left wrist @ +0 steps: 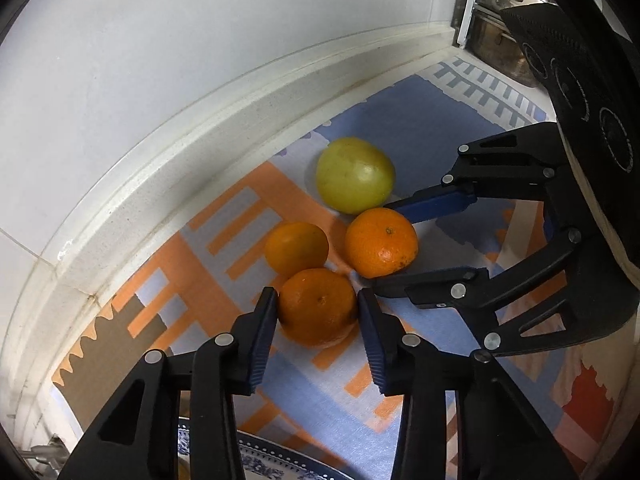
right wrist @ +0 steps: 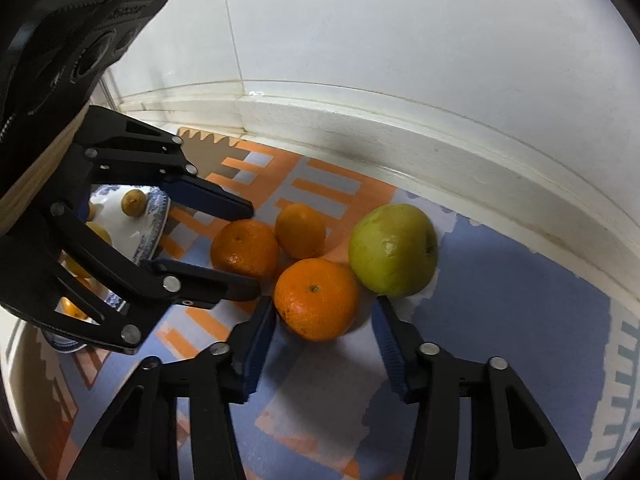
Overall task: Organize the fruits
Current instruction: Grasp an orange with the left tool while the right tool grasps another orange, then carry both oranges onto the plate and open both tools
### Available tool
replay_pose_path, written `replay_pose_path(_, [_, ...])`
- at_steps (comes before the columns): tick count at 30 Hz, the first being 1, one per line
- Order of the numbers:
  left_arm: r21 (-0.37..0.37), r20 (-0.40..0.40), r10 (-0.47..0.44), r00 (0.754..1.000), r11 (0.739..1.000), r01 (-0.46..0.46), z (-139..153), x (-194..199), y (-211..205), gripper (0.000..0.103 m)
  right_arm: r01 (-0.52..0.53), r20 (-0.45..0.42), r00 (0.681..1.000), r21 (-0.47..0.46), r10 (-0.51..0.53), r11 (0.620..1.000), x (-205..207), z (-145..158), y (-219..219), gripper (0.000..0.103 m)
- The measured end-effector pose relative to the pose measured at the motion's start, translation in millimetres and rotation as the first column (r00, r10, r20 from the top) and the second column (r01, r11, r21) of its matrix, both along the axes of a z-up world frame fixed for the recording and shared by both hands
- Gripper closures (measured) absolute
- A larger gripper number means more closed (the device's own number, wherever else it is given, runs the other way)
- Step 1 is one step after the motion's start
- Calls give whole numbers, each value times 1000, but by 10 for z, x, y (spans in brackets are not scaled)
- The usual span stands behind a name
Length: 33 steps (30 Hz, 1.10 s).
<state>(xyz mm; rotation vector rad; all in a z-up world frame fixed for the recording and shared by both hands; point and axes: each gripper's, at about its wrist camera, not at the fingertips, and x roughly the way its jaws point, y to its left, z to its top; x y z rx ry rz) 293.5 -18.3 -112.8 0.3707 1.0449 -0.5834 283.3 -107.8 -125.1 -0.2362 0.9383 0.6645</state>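
Three oranges and a yellow-green apple (left wrist: pixel 354 174) (right wrist: pixel 392 250) lie close together on a patterned mat (left wrist: pixel 320 400). My left gripper (left wrist: pixel 316 294) (right wrist: pixel 255 248) is shut on the nearest orange (left wrist: pixel 318 306) (right wrist: pixel 245 248), both blue pads against its sides. My right gripper (right wrist: pixel 325 300) (left wrist: pixel 379 243) straddles a second orange (right wrist: pixel 316 300) (left wrist: pixel 380 242). Its left pad touches the fruit, while a small gap shows at the right pad, whose tip reaches the apple. The third orange (left wrist: pixel 296 248) (right wrist: pixel 300 230) sits free behind them.
A blue-and-white plate (right wrist: pixel 160 208) (left wrist: pixel 280 460) with several small yellow and orange fruits stands at the mat's left end, beside my left gripper. A white ledge (left wrist: pixel 180 160) and wall run along the back. Metal fittings (left wrist: pixel 492 40) sit in the far right corner.
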Motion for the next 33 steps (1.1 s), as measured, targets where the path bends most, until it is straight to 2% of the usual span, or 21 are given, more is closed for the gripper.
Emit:
replay_pose_path(5, [-12, 4, 23, 1000, 1000, -23, 33, -76, 31, 64, 15, 17, 1000, -2, -15, 1000, -35, 2, -19, 61])
replay_pose_path(10, [-33, 36, 86, 996, 996, -85, 163, -240, 102, 64, 34, 37, 999, 21, -35, 999, -157, 106, -60, 61])
replay_pose_path(18, [-132, 91, 235, 968, 966, -222, 457, -695, 316, 64, 47, 88, 995, 71, -53, 996, -446, 385, -32, 61])
replay_pose_path(23, [-175, 156, 335, 929, 935, -307, 630, -1093, 454, 64, 25, 129, 991, 114, -40, 993, -703, 567, 20, 61])
replay_pose_path(31, [-241, 211, 482, 851, 869, -432, 796, -1627, 683, 64, -35, 195, 981, 148, 5, 988, -1042, 806, 162, 61])
replay_pose_path(33, [-257, 229, 521, 822, 847, -466, 830, -1761, 738, 64, -54, 207, 978, 156, 21, 986, -1110, 854, 208, 61])
